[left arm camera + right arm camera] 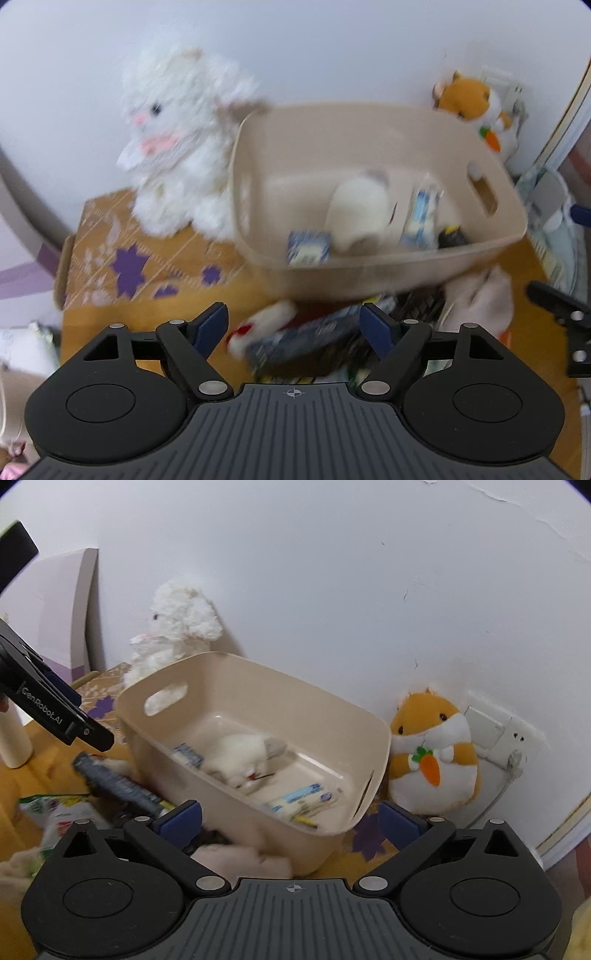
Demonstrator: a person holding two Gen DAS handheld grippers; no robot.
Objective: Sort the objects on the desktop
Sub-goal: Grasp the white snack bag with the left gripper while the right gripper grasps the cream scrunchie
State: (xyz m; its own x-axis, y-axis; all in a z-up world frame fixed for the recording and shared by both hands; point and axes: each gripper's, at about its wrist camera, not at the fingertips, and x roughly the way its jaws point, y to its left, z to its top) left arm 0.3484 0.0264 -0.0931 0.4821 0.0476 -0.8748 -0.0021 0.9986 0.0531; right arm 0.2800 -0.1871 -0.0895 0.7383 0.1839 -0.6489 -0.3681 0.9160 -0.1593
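A beige plastic bin stands on the wooden desk by the wall. It holds a small white plush, small blue-and-white packets and a dark object. My left gripper is open and empty, above a dark blue packet and a red-and-white item in front of the bin. My right gripper is open and empty at the bin's near wall. The left gripper's side also shows in the right wrist view.
A fluffy white plush sits left of the bin on a patterned box. An orange hamster plush stands right of it by a wall socket. Pale cloth and green packets lie in front.
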